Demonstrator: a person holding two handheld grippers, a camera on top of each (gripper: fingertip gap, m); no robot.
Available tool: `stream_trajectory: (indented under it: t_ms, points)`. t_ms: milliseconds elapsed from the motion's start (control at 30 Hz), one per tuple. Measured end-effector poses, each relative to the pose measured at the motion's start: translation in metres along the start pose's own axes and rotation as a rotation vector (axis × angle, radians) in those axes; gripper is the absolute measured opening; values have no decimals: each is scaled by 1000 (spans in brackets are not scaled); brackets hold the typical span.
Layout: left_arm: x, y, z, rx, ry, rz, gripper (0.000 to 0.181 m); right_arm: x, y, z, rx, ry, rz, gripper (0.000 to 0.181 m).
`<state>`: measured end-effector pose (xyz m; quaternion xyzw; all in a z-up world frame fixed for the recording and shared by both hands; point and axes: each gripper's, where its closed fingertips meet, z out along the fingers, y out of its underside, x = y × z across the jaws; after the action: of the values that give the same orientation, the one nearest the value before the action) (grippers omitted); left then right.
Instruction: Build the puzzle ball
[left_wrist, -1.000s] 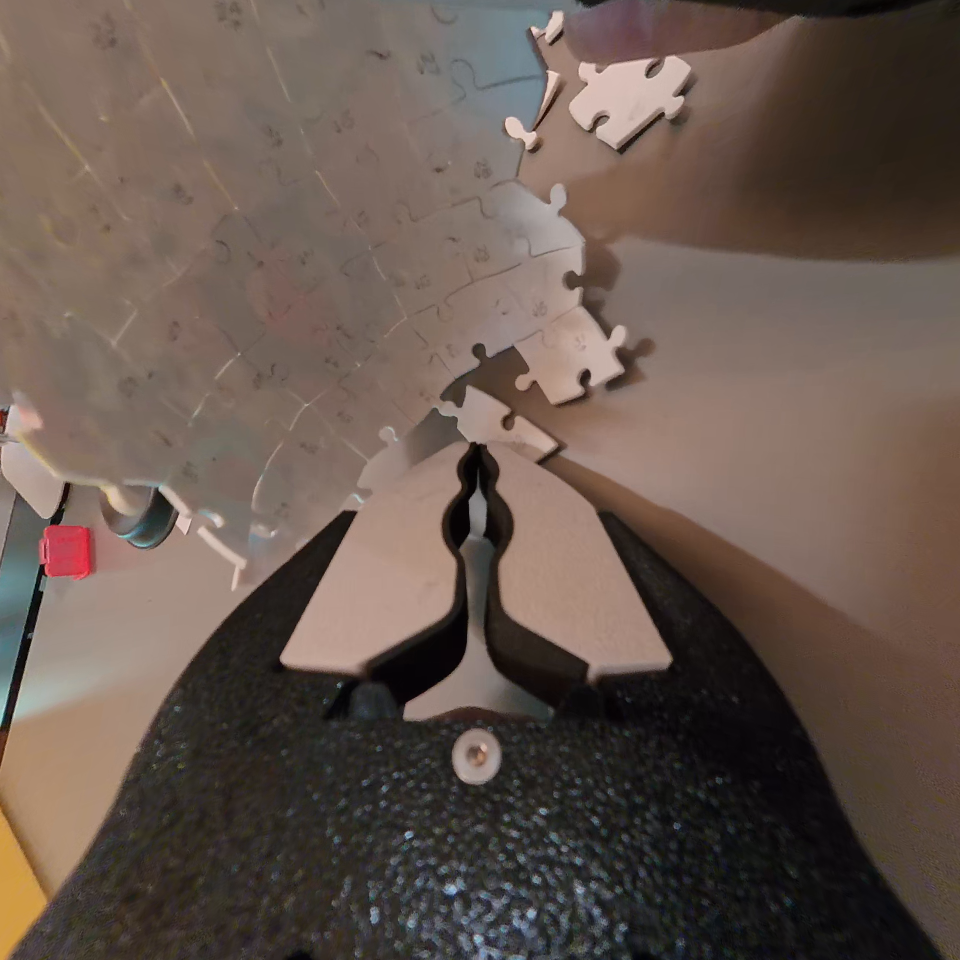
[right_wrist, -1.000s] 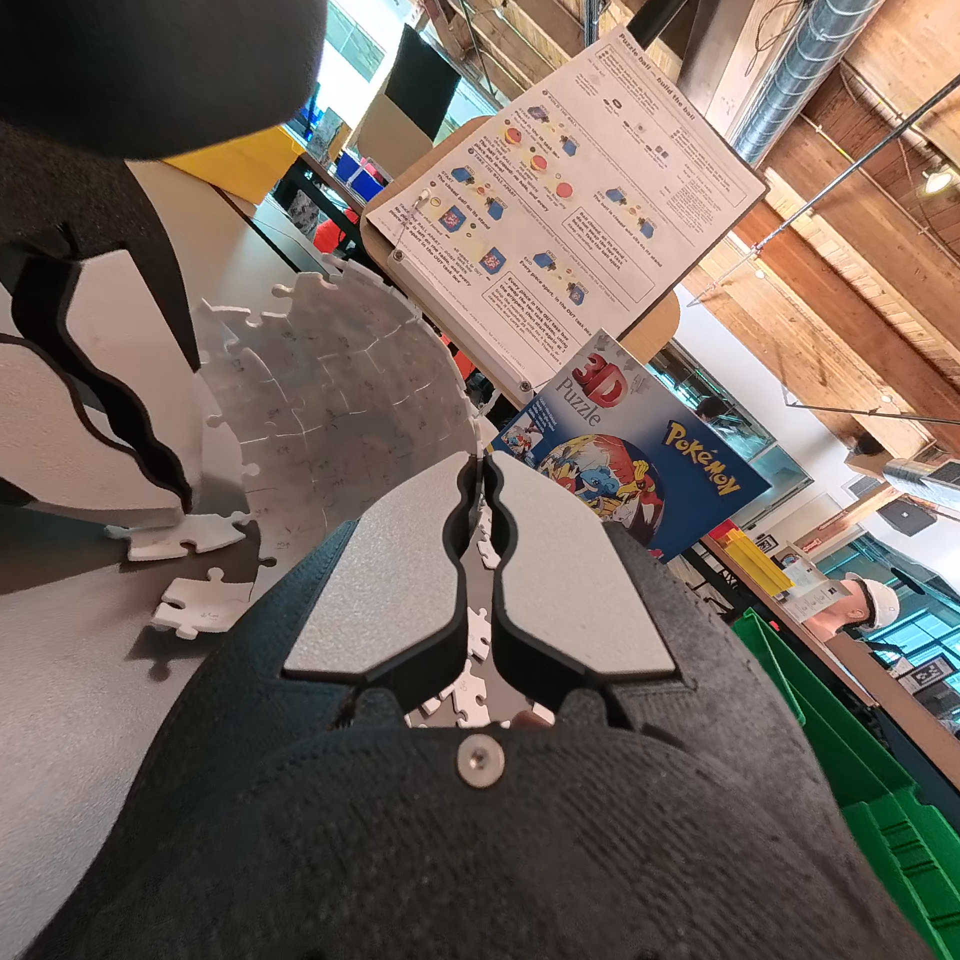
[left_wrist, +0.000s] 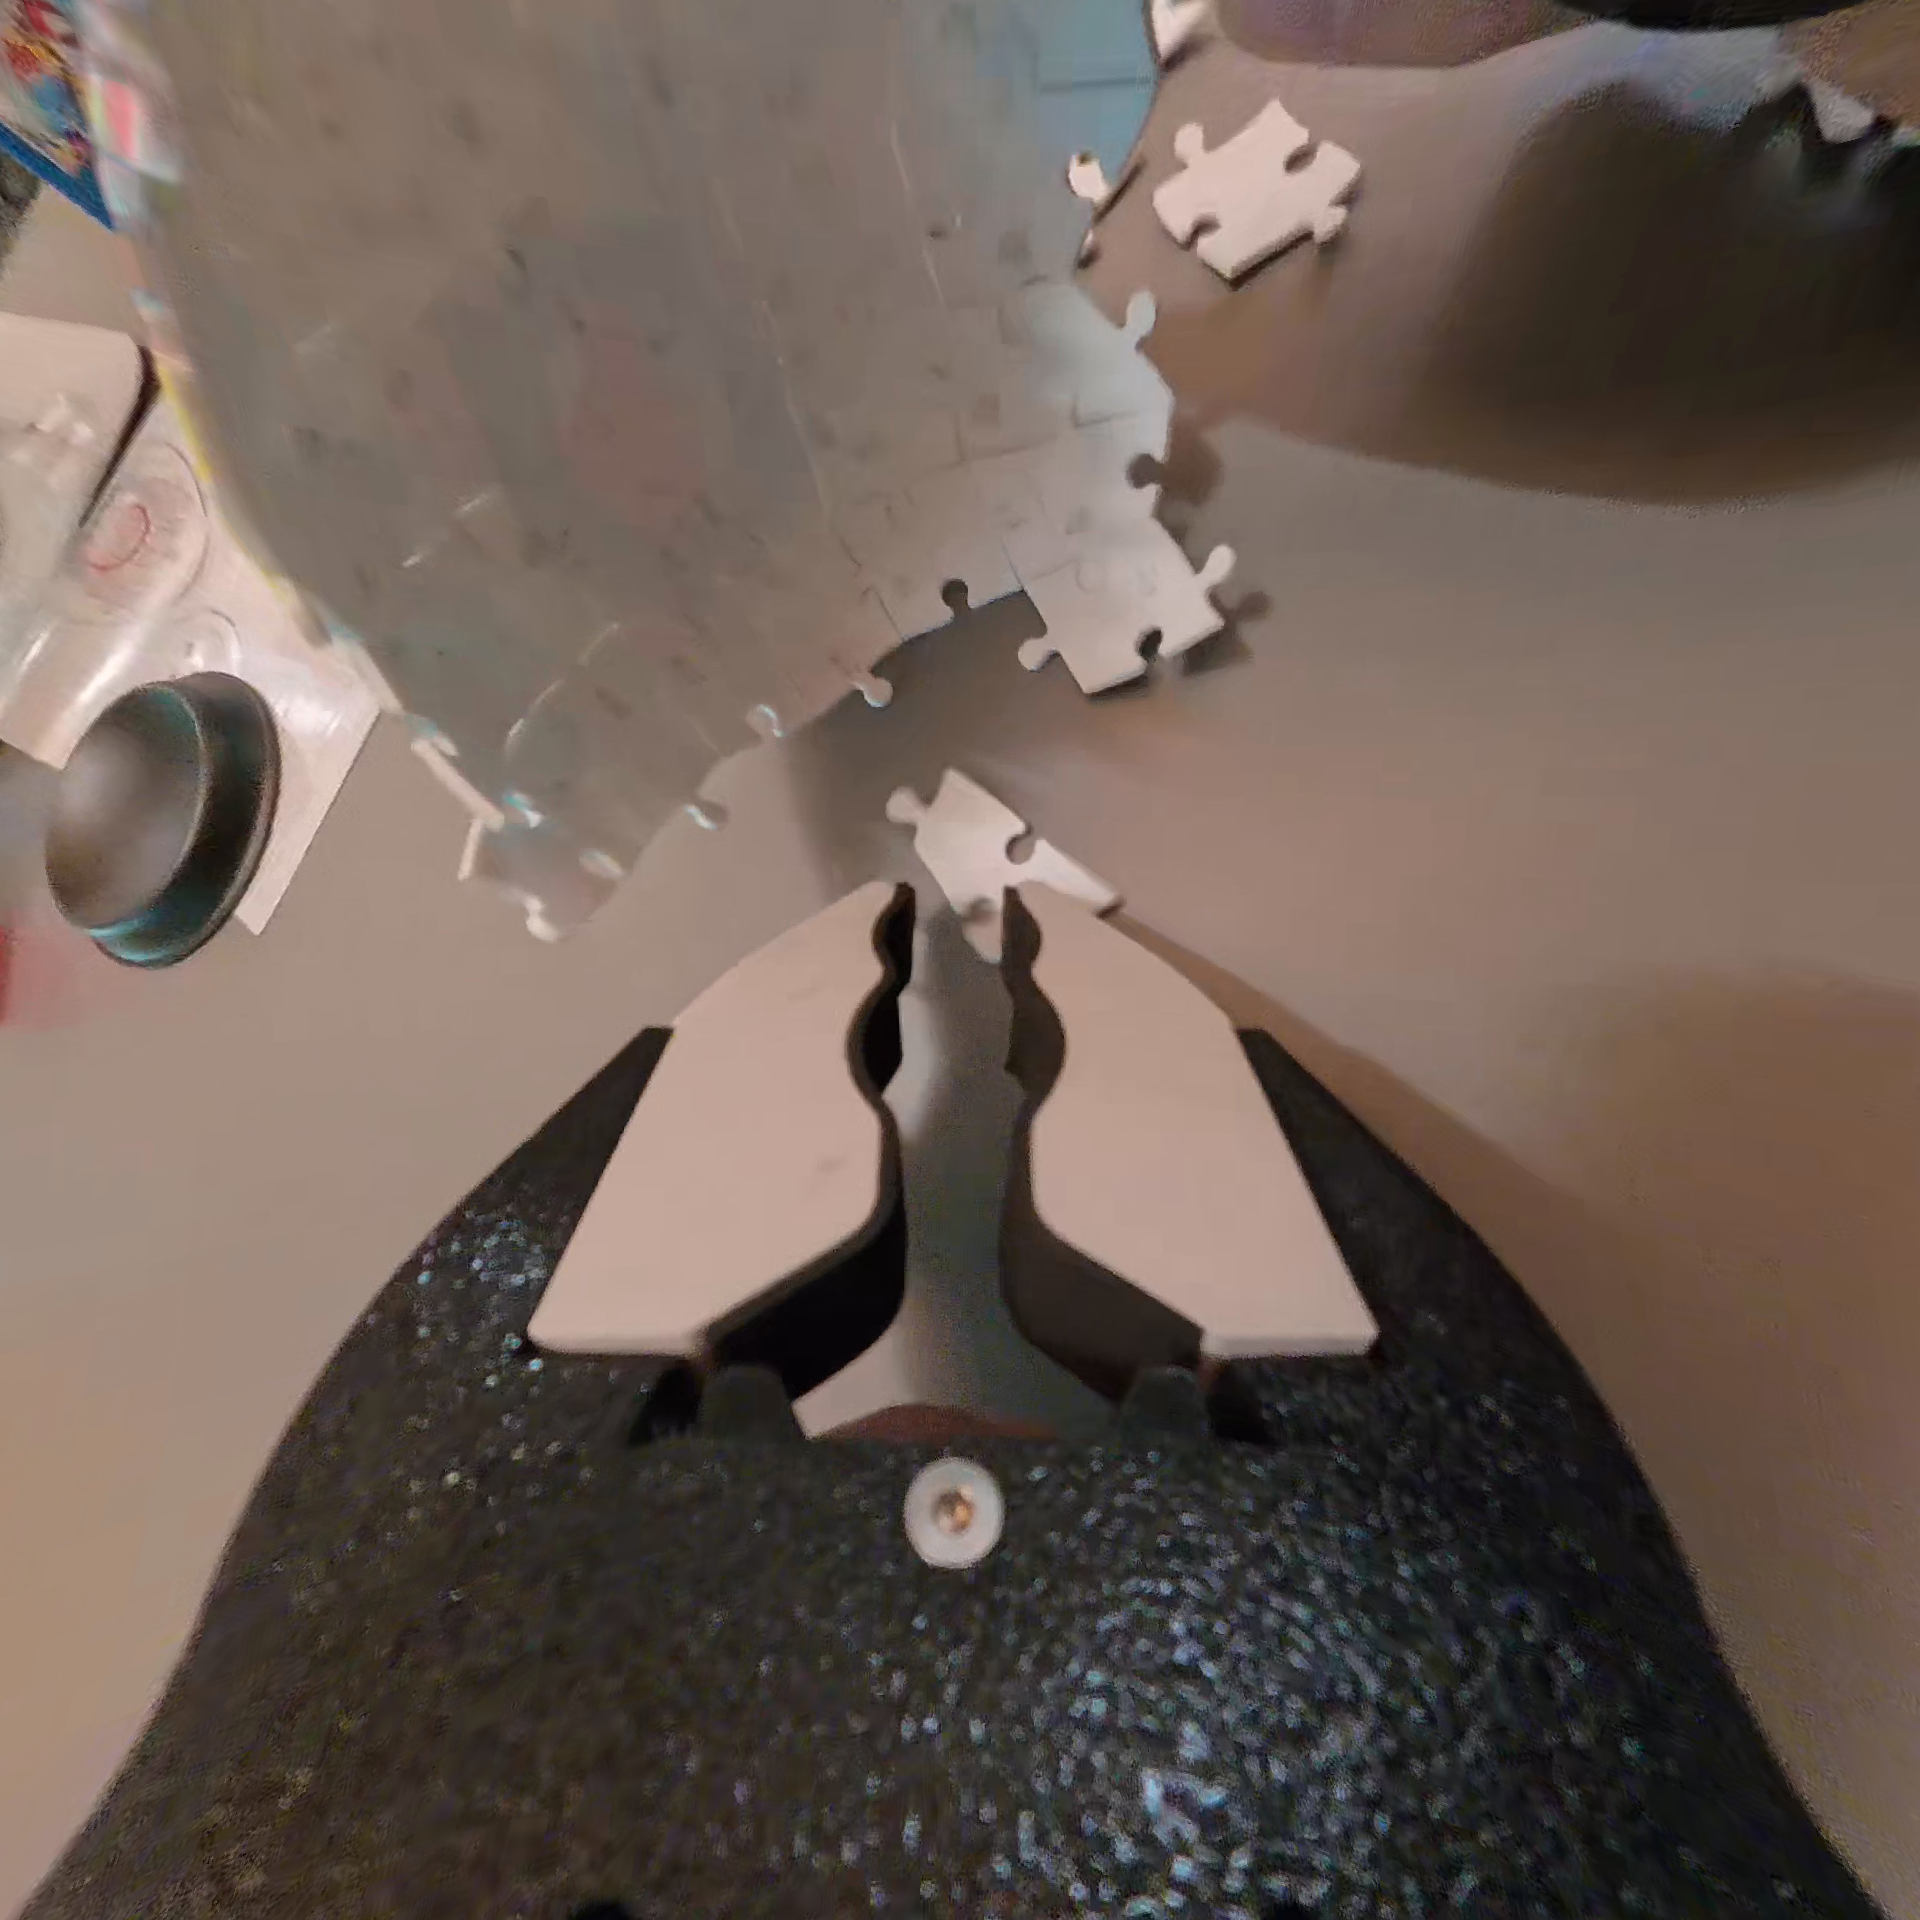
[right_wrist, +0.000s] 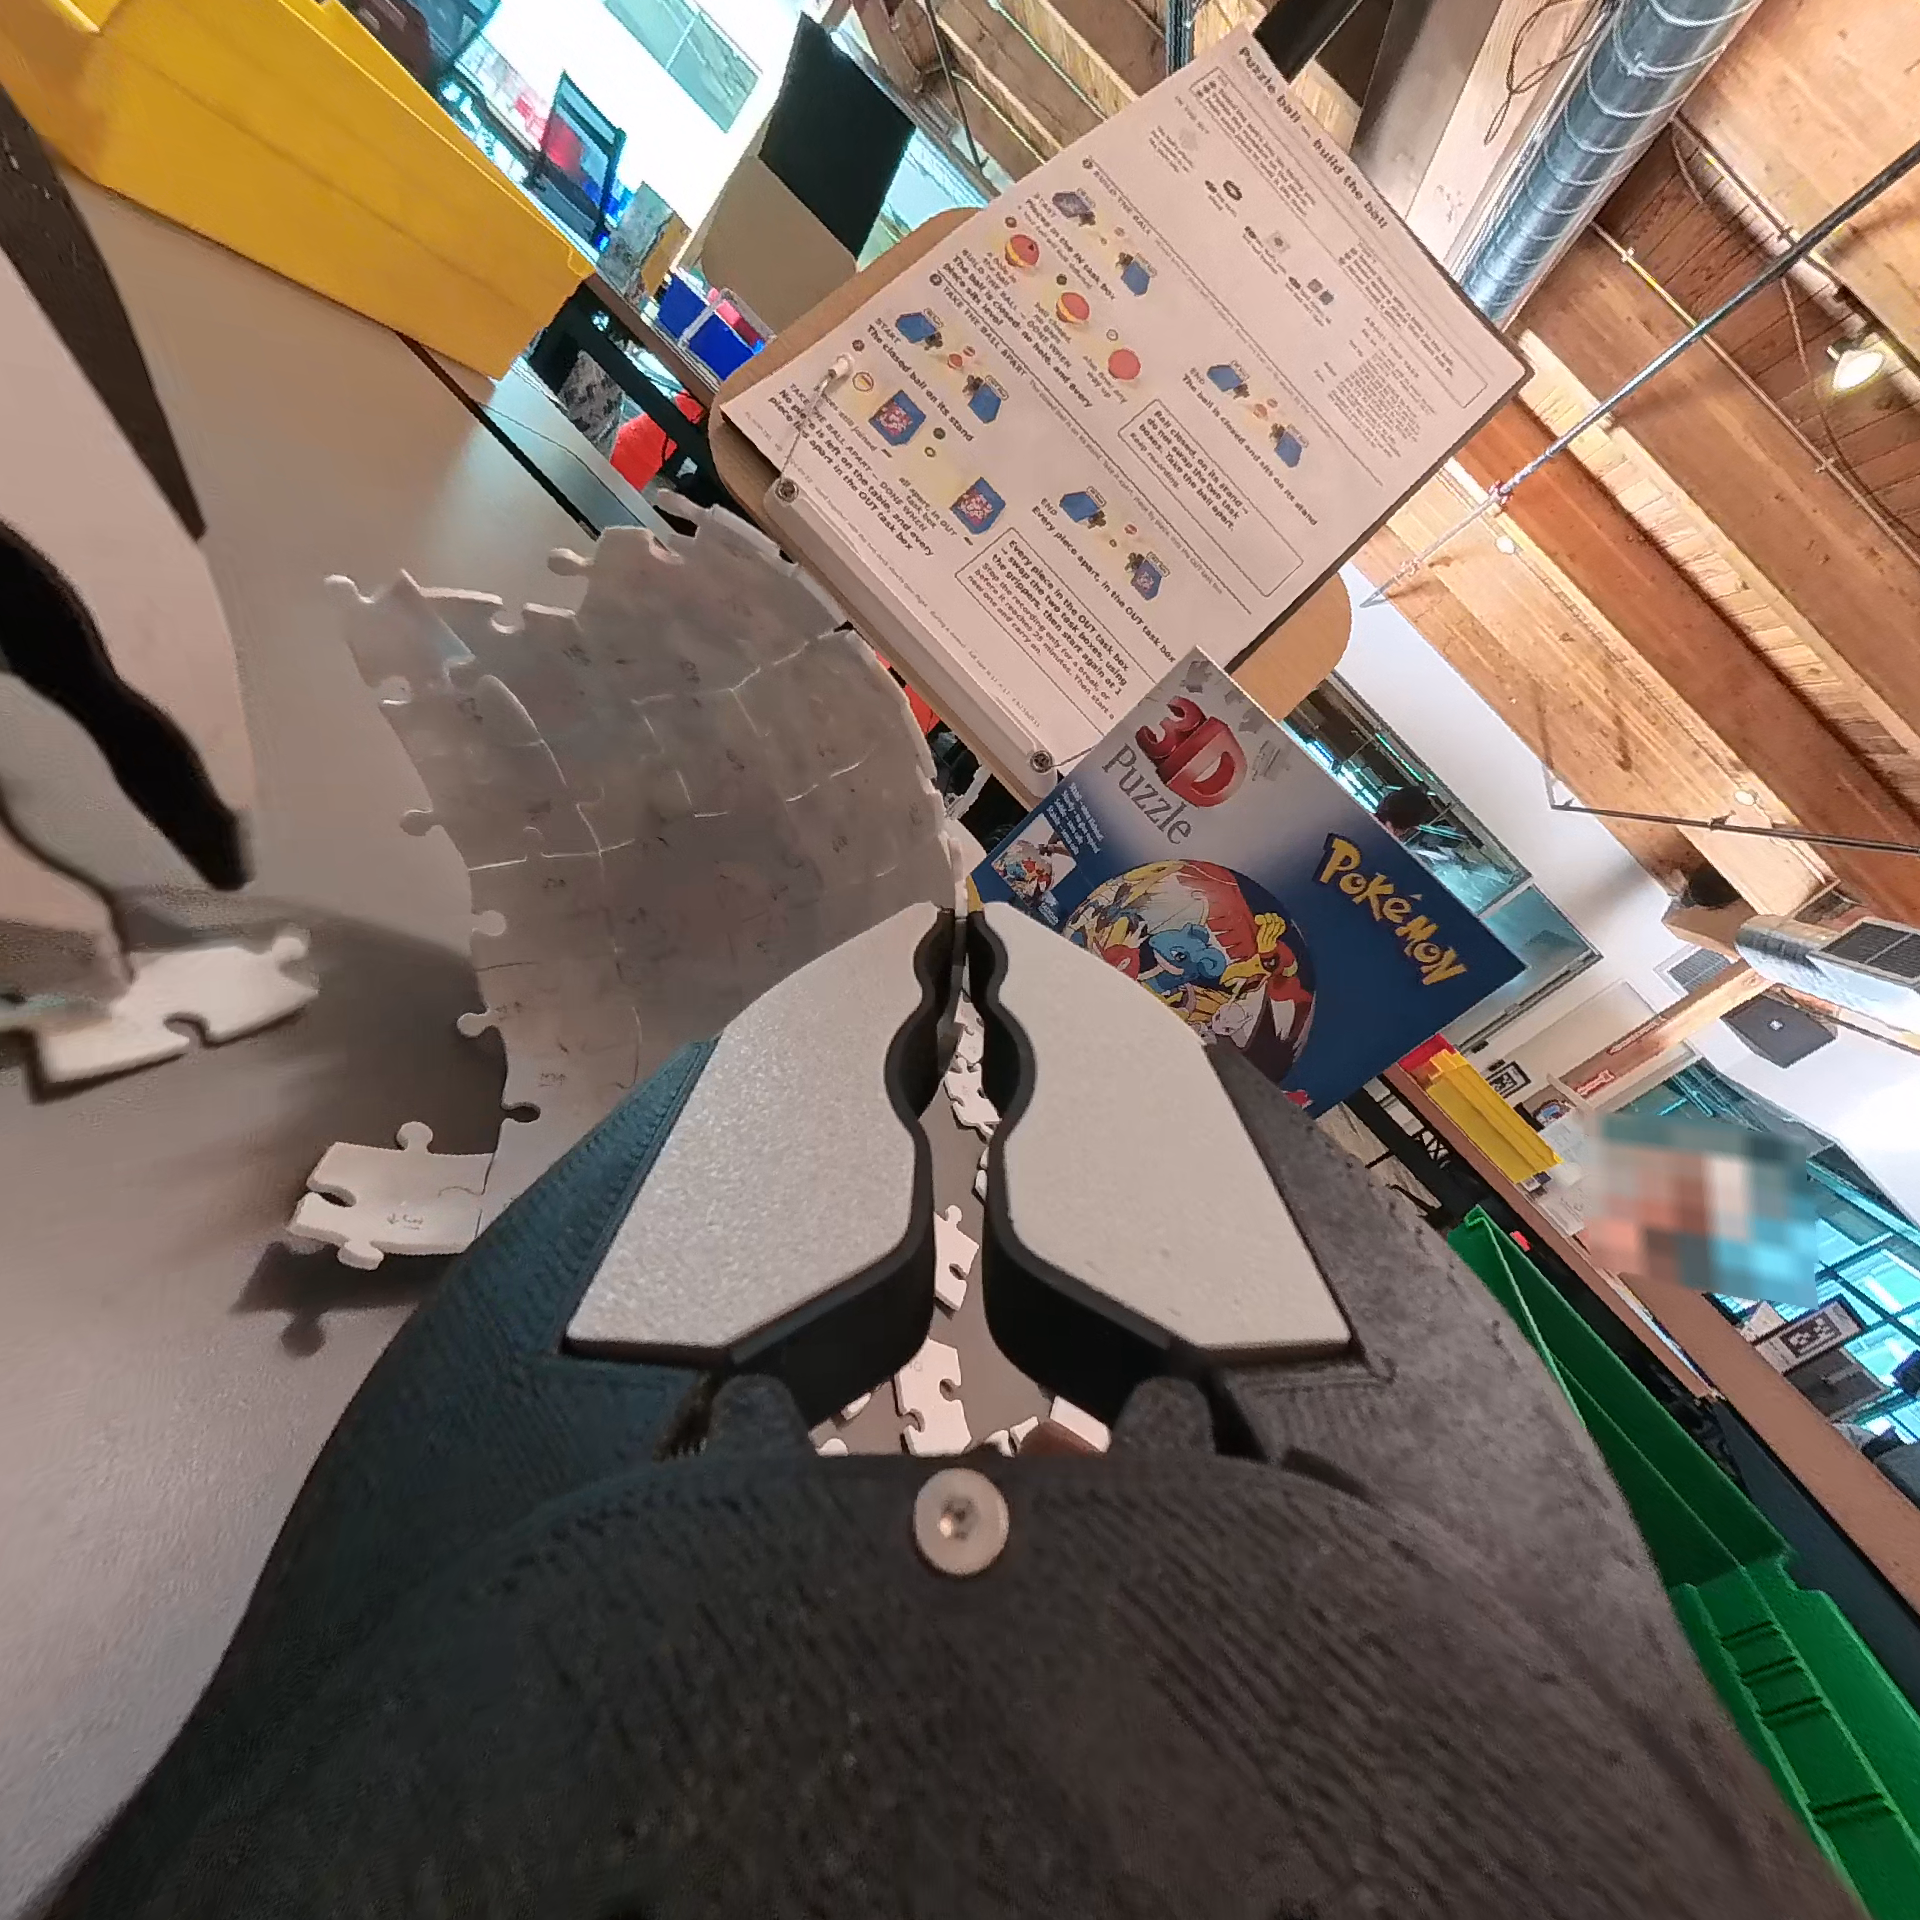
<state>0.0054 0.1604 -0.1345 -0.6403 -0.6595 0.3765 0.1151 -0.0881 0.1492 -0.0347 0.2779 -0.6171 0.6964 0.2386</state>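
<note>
Left fingers (left_wrist: 888, 1122) apart, right fingers (right_wrist: 821, 1132) together.

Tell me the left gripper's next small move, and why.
Probably ease the left gripper forward and close on the loose puzzle piece. Its fingers stand apart with that piece lying flat on the table just at their tips, while the right gripper is shut on the edge of the half-built puzzle shell.

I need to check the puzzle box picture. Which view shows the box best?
The right wrist view: the blue puzzle box stands sharp and nearly whole beyond the right gripper. The left wrist view catches only a blurred corner at its top left edge.
</note>
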Motion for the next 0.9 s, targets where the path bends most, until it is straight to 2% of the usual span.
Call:
stream_trajectory:
  t_ms: [67,167,500,900]
  points:
    - [2,1,-1,6,7,23,16,0,0,0,0,0,-6,2]
    - [9,4,-2,-20,26,49,0,0,0,0,-11,5,-17,3]
    - [31,3,-11,0,84,49,0,-4,-4,-10,-46,26,-43,4]
    - [22,2,-22,84,24,31,16,1,-8,-22,-124,125,-128,3]
